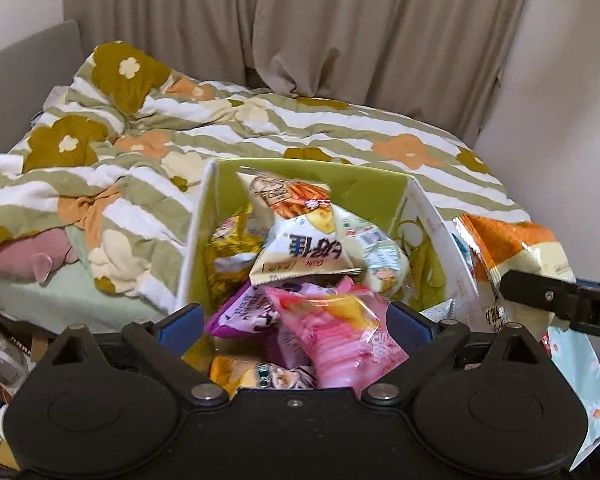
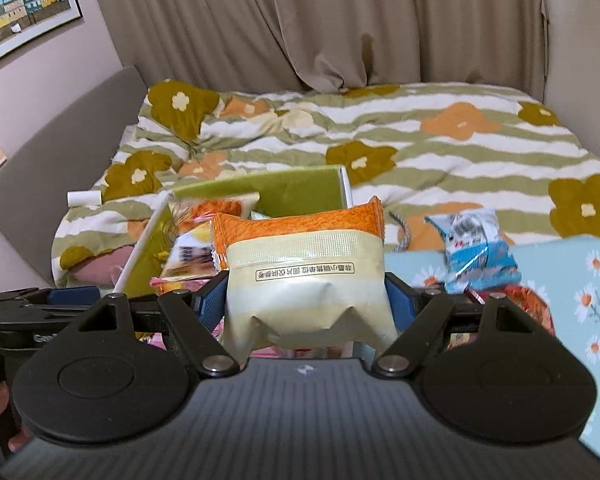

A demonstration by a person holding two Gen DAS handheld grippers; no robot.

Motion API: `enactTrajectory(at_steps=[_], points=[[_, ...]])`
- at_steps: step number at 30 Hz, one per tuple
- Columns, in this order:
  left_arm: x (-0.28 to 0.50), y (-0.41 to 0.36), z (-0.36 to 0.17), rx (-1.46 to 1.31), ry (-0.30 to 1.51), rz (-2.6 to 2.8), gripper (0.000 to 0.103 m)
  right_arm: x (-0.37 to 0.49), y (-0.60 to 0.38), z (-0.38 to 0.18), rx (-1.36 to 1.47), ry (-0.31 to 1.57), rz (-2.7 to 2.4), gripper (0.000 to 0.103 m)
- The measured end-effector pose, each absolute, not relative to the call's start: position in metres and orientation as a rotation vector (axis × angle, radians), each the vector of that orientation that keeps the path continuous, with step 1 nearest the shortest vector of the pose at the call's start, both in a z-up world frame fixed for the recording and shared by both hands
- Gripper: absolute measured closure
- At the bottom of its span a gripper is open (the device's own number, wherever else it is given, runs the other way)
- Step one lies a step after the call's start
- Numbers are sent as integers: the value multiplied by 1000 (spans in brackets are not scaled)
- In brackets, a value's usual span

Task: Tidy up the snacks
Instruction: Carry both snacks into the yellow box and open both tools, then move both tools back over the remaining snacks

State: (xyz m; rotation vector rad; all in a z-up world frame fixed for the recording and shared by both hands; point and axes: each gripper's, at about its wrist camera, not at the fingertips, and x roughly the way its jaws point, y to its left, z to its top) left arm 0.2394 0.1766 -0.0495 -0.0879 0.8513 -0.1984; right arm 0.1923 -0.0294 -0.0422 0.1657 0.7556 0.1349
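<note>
Only the right wrist view shows a blue snack packet [image 2: 474, 250] beside the green box [image 2: 300, 188].

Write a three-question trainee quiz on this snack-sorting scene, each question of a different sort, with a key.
1. True or false: the right tool grips an orange-and-cream foil snack bag.
2. What does the left tool hold? A) pink packet B) nothing C) purple packet
3. Fill in: the green-lined cardboard box sits on a floral striped ____.

Key: 1 true; 2 B; 3 duvet.
</note>
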Motion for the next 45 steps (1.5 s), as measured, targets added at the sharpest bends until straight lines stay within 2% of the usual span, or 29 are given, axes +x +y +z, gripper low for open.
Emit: enactTrajectory(at_steps=[10, 14, 23, 45], points=[[228, 193, -37, -103, 820, -136, 4, 195, -13, -42, 176, 775, 199, 8], [224, 198, -37, -107, 816, -106, 3, 194, -9, -48, 190, 805, 230, 0], [218, 203, -49, -110, 850, -97, 3, 190, -14, -61, 207, 814, 198, 0], [182, 164, -16, -55, 723, -269, 3, 121, -55, -16, 160, 664, 44, 0]])
